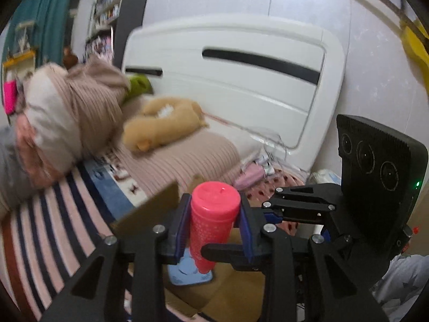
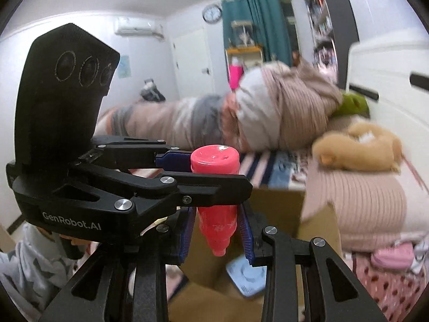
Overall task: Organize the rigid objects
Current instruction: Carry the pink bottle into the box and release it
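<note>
A pink plastic bottle (image 1: 213, 217) hangs upside down, neck pointing down, above an open cardboard box (image 1: 236, 289). My left gripper (image 1: 213, 226) is shut on its body, blue pads pressed on both sides. In the right wrist view the left gripper (image 2: 214, 171) reaches in from the left and grips the bottle (image 2: 217, 209) near its base. My right gripper (image 2: 217, 234) stands around the bottle's lower part with a gap on each side, so it is open. A light blue flat object (image 1: 191, 273) lies inside the box and also shows in the right wrist view (image 2: 246, 273).
The box (image 2: 278, 204) stands beside a bed with a striped sheet (image 1: 53, 222), a pink ribbed blanket (image 1: 185, 161), a tan plush toy (image 1: 161, 126) and a rolled bundle of bedding (image 1: 67, 118). A white headboard (image 1: 241, 75) is behind.
</note>
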`<act>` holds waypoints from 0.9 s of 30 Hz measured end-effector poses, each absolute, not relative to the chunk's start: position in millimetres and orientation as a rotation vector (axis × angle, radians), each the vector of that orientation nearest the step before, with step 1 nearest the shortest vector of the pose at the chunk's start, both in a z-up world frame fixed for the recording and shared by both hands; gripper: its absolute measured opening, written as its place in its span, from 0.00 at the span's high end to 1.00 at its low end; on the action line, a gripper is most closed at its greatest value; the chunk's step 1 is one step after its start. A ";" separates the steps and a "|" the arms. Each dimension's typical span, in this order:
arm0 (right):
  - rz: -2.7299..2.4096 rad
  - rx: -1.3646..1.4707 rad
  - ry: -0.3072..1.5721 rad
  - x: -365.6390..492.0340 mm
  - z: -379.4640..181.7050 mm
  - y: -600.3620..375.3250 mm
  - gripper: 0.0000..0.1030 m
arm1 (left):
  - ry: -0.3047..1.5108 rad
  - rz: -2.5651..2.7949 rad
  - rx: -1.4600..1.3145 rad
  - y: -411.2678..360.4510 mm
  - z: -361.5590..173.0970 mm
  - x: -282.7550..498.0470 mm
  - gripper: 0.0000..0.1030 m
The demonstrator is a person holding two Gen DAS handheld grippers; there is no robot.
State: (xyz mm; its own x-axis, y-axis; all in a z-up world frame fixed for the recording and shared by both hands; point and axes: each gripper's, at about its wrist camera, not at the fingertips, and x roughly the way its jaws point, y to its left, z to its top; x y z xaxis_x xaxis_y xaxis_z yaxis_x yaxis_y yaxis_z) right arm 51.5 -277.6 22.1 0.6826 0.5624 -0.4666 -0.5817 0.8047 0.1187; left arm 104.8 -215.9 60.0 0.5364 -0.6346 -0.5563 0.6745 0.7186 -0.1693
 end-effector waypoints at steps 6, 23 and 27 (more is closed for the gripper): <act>0.574 -0.094 0.641 66.6 -12.5 -290.4 0.74 | 0.760 -0.799 0.049 -235.1 20.1 121.7 0.72; 0.445 -0.195 0.703 59.7 -19.0 -291.8 0.59 | 0.735 -0.716 0.047 -208.5 27.7 114.3 0.39; 0.480 -0.204 0.682 47.8 -8.2 -275.9 0.58 | 0.679 -0.626 0.025 -163.9 43.1 98.8 0.35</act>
